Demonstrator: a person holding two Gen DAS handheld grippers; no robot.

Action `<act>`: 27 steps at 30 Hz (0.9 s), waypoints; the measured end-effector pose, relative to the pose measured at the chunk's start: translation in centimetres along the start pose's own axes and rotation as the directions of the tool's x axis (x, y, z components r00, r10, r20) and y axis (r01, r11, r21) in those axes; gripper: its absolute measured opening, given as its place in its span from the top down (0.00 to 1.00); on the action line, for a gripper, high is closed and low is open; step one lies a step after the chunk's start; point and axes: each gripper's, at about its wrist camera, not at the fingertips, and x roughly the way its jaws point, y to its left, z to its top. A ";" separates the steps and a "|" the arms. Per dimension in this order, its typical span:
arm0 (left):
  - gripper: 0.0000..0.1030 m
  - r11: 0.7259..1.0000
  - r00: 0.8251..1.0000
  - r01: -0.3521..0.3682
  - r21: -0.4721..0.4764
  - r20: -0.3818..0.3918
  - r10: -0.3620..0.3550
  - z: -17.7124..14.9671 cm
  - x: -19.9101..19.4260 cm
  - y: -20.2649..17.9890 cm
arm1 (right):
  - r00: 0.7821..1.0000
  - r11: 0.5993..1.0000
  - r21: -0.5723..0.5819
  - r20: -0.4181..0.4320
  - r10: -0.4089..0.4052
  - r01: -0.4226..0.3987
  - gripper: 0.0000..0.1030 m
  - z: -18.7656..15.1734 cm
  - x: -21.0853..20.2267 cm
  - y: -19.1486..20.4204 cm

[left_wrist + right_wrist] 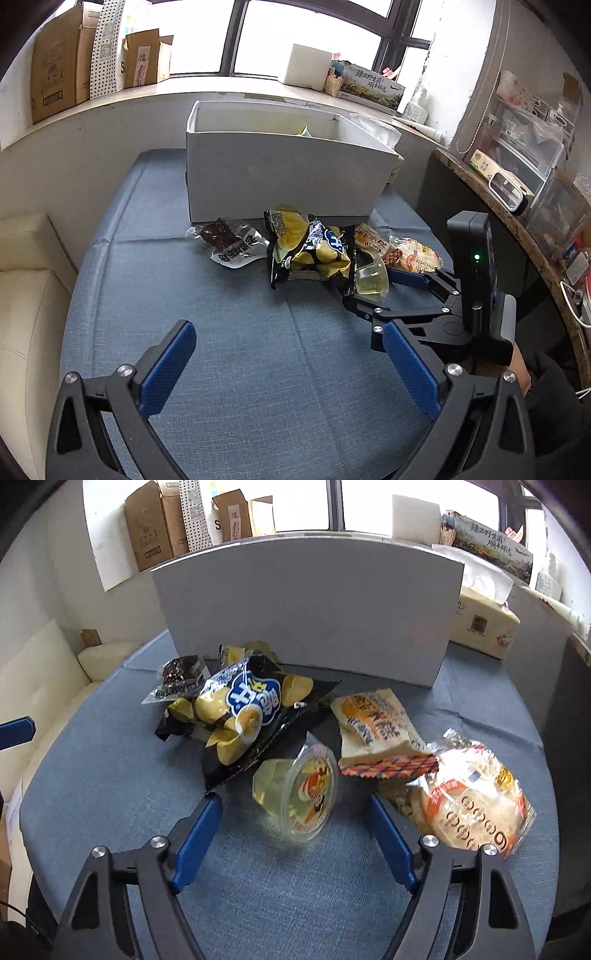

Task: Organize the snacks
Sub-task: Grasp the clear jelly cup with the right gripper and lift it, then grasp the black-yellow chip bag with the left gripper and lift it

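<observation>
Snacks lie in a pile on the blue cloth in front of a white box (280, 177) (306, 609). There is a black and yellow chip bag (317, 251) (240, 716), a clear jelly cup (371, 282) (299, 790) on its side, a dark brownie pack (229, 242) (177, 679), a cracker pack (376, 727) and a round rice-cake pack (417, 258) (469, 805). My right gripper (295, 812) (373, 288) is open, its fingers on either side of the jelly cup, apart from it. My left gripper (291, 354) is open and empty, short of the pile.
A tissue pack (484, 624) lies right of the box. Cardboard boxes (59, 62) stand on the window sill. A cream sofa (22, 295) is at the left. A cluttered stone counter (517, 221) runs along the right.
</observation>
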 end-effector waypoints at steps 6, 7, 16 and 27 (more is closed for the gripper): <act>0.00 1.000 1.000 0.001 0.007 -0.001 -0.001 -0.1 0.1 -0.3 | 1.000 1.000 0.005 -0.007 -0.007 0.007 0.52 0.6 0.2 0.0; 0.00 1.000 1.000 -0.002 0.009 -0.001 0.002 -0.1 0.1 -0.3 | 1.000 1.000 0.005 -0.007 -0.002 0.002 0.52 0.6 0.1 0.0; 0.00 1.000 1.000 0.001 0.031 -0.020 0.000 0.3 1.4 -0.7 | 1.000 1.000 -0.013 0.003 -0.019 0.019 0.53 -0.6 -3.0 0.2; 0.00 0.988 0.999 -0.013 0.155 -0.036 0.019 4.1 7.3 -5.1 | 0.995 0.984 0.166 0.065 -0.075 0.063 0.52 -4.3 -11.0 -4.1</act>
